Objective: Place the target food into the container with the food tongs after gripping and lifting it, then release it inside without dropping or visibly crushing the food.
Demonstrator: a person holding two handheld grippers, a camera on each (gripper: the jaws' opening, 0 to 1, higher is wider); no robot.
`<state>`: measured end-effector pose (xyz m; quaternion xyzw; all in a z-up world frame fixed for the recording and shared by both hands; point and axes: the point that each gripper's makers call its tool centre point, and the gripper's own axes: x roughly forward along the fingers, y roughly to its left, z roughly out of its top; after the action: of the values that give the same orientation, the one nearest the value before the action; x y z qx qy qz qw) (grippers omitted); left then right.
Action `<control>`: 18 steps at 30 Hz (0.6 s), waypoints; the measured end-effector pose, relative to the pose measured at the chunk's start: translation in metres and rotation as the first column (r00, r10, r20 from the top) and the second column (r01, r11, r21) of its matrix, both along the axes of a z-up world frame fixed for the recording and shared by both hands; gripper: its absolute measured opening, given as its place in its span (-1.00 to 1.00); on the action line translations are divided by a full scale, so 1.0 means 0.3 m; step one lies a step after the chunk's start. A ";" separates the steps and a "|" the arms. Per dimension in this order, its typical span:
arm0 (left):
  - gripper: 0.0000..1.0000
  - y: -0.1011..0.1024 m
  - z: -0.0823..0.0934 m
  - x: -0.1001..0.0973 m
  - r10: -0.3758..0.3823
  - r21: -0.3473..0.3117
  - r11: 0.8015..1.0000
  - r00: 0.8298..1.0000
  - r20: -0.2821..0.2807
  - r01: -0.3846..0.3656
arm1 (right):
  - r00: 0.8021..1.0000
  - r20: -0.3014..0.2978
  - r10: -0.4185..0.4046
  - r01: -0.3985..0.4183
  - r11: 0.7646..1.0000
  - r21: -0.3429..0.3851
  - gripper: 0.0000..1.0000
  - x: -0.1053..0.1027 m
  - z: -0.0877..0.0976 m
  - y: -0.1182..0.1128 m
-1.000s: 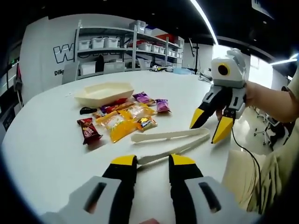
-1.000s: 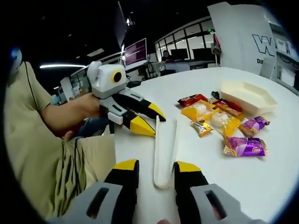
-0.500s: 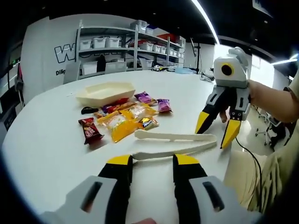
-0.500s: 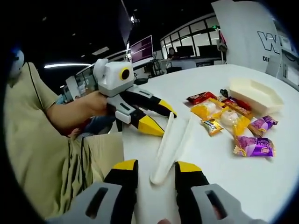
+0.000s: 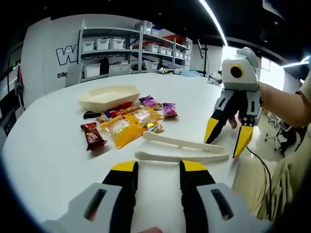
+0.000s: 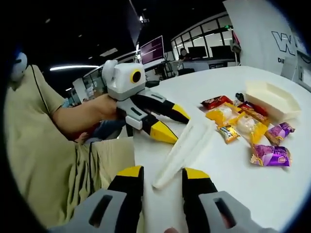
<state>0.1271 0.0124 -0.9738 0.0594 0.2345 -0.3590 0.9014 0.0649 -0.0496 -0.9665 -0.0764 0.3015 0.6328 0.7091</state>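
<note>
The left gripper (image 5: 157, 166), a grey hand-held tool with yellow-tipped black jaws, stood with its jaws parted and nothing between them, poised just short of the near arm of the cream plastic food tongs (image 5: 182, 149). In the right gripper view the same tool (image 6: 170, 121) came in from the left, its two jaws spread over the tongs' arms, a likely approach for steadying them. The right gripper (image 6: 161, 172) was likewise open and empty-handed, its jaws straddling the joined end of the tongs without touching it as far as could be told; in the left gripper view it (image 5: 227, 135) hung tips-down over that same end, held by a person's hand. Both tools flanked the tongs, presumably because the tongs had to be picked up before any food could be moved.

The tongs lay flat on the round white table (image 5: 48, 145), arms splayed toward the food (a handy orientation for reaching it). Just beyond them sat a cluster of wrapped snacks (image 5: 127, 123), yellow, red and purple packets lying loosely together, none yet gripped. Which packet was the target could not be told. Behind the cluster rested the shallow cream boat-shaped container (image 5: 109, 96), with nothing visible inside it, near enough for a short carry.
</note>
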 end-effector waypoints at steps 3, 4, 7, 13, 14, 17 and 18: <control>-0.37 -0.001 0.000 0.000 -0.003 0.001 1.000 1.000 -0.002 0.003 | 1.000 -0.003 0.009 -0.009 1.000 0.000 -0.45 -0.005 -0.001 0.008; -0.37 -0.002 0.000 -0.001 -0.002 0.001 1.000 1.000 -0.003 0.002 | 1.000 -0.004 0.011 -0.011 1.000 0.001 -0.45 -0.006 -0.001 0.010; -0.38 -0.002 0.001 -0.001 -0.001 -0.001 1.000 1.000 -0.003 0.001 | 1.000 -0.006 0.015 -0.015 1.000 0.004 -0.45 -0.012 0.000 0.017; -0.40 0.002 0.000 0.000 0.004 -0.008 1.000 1.000 -0.002 -0.004 | 1.000 -0.012 0.023 -0.023 1.000 0.014 -0.45 -0.019 0.001 0.030; -0.40 0.002 0.000 0.000 0.005 -0.008 1.000 1.000 -0.001 -0.005 | 1.000 -0.011 0.025 -0.024 1.000 0.014 -0.45 -0.021 0.001 0.033; -0.40 0.005 -0.001 0.001 0.008 -0.009 1.000 1.000 -0.001 -0.008 | 0.999 -0.012 0.034 -0.033 0.999 0.016 -0.46 -0.026 0.001 0.042; -0.41 0.007 -0.001 0.001 0.010 -0.010 1.000 1.000 -0.001 -0.010 | 0.999 -0.011 0.037 -0.037 0.999 0.018 -0.46 -0.028 0.002 0.045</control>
<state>0.1275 0.0146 -0.9741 0.0536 0.2332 -0.3559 0.9034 0.0565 -0.0361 -0.9659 -0.0721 0.2983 0.6490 0.6961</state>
